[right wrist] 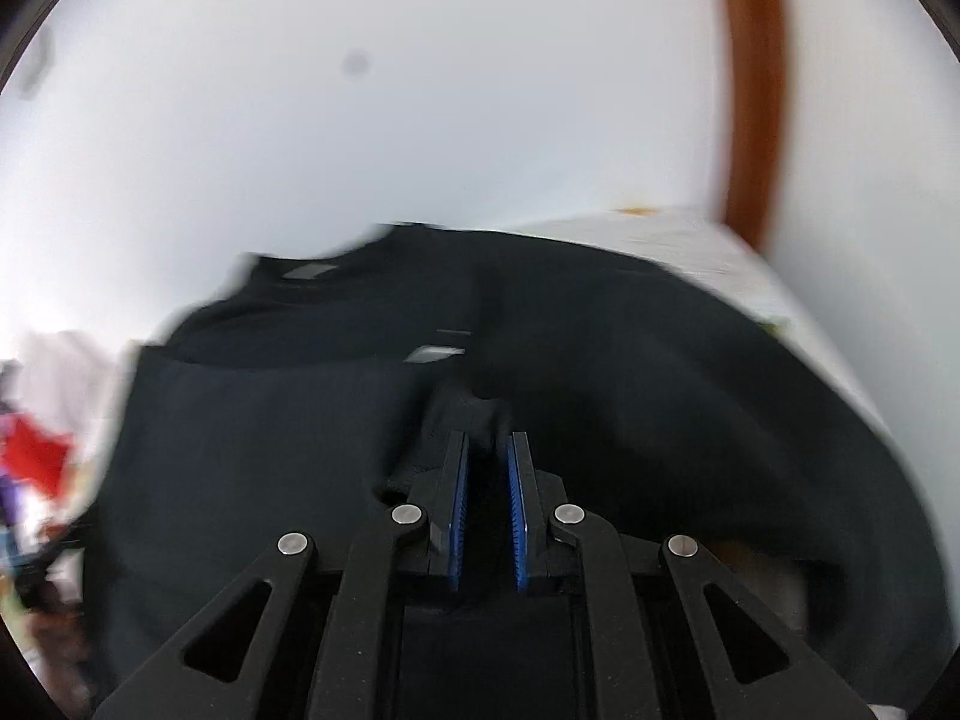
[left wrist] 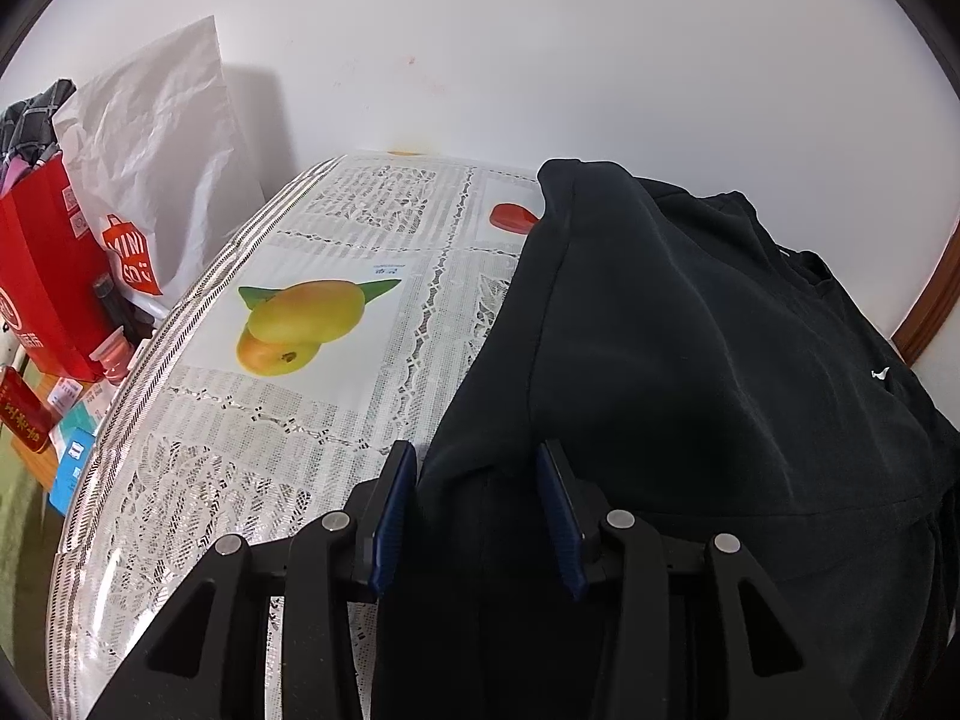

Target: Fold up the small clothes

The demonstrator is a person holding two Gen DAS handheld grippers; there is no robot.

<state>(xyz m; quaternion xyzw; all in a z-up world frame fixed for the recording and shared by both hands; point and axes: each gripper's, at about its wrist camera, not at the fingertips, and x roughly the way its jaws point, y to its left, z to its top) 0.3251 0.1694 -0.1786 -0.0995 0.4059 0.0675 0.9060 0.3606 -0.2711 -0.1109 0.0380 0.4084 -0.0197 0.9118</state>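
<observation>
A black shirt (left wrist: pixel 690 360) lies in a soft heap on the right side of the table (left wrist: pixel 252 456). The table wears a lacy cloth with a big mango picture (left wrist: pixel 300 324) on it.

The left gripper (left wrist: pixel 477 462) sits low at the near edge of the shirt. Its two blue pads (left wrist: pixel 393 516) stand wide apart, and dark cloth lies between them, but nothing is pinched.

The right gripper (right wrist: pixel 487 450) has its blue pads (right wrist: pixel 459 516) pulled close together, with a bunched bit of the shirt (right wrist: pixel 600 390) squeezed at the tips (this view is blurry, so small things are hard to make out). A white tag (right wrist: pixel 435 354) shows on the shirt past the tips.

Off the left side of the table stand a red bag (left wrist: pixel 42 276) and a white bag (left wrist: pixel 156 138). A white wall (left wrist: pixel 540 48) is behind everything.
</observation>
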